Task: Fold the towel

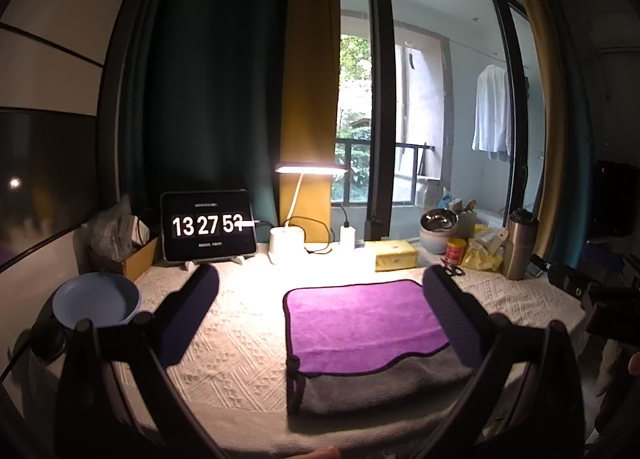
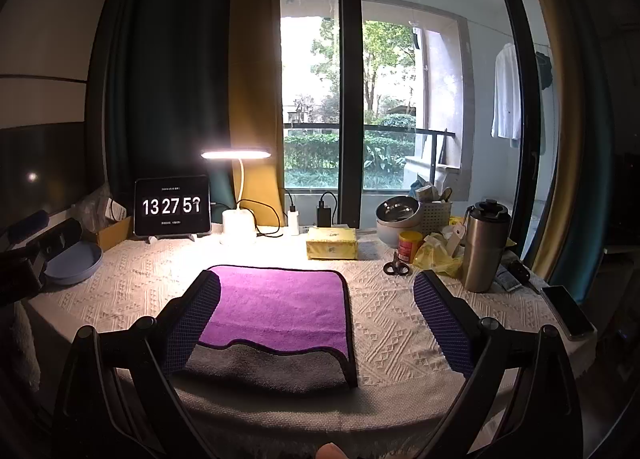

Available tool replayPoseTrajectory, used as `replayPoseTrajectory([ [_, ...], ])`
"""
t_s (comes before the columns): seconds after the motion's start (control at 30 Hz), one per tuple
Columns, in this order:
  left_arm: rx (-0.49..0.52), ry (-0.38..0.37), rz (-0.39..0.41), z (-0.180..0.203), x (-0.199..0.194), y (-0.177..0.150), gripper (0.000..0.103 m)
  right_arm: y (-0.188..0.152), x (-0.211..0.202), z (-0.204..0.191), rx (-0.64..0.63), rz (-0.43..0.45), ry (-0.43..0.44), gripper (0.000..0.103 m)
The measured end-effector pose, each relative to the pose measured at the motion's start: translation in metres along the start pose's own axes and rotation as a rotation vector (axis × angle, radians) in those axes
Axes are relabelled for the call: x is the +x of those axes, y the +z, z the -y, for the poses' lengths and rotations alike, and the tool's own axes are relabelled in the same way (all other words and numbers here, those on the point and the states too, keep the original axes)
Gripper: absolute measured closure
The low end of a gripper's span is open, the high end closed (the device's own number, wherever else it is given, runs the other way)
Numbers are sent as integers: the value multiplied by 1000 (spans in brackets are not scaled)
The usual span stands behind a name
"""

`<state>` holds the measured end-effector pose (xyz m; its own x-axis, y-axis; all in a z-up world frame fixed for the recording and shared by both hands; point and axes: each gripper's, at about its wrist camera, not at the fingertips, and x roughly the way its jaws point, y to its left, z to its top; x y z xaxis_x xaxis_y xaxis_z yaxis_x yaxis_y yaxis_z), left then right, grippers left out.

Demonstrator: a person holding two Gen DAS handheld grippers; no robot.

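Phone (image 2: 568, 313) by the towel's (image 2: 276, 303) table shows only in right-wrist view.

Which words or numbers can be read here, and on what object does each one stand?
"13 27 52": tablet clock, left wrist view; last digit mid-flip.
"13 27 51": the same tablet clock, right wrist view.
Small lines above and below the digits: too small.
Red can label: blurred.
Yellow tissue pack print: unreadable.

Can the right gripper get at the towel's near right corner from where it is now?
Probably yes. The right gripper is open and holds nothing, and the towel lies flat just ahead between its fingers, its near right corner uncovered. The scissors sit farther back.
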<state>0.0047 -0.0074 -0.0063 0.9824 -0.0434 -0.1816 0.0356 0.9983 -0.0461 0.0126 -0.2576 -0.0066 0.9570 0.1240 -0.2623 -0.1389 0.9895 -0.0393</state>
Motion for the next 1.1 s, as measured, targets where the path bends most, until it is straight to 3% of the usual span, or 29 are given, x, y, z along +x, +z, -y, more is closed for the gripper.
replayPoseTrajectory([
  [1.1,-3,-5,-7,3,1,-4,0,-4,6,2,3,-15,0,4],
])
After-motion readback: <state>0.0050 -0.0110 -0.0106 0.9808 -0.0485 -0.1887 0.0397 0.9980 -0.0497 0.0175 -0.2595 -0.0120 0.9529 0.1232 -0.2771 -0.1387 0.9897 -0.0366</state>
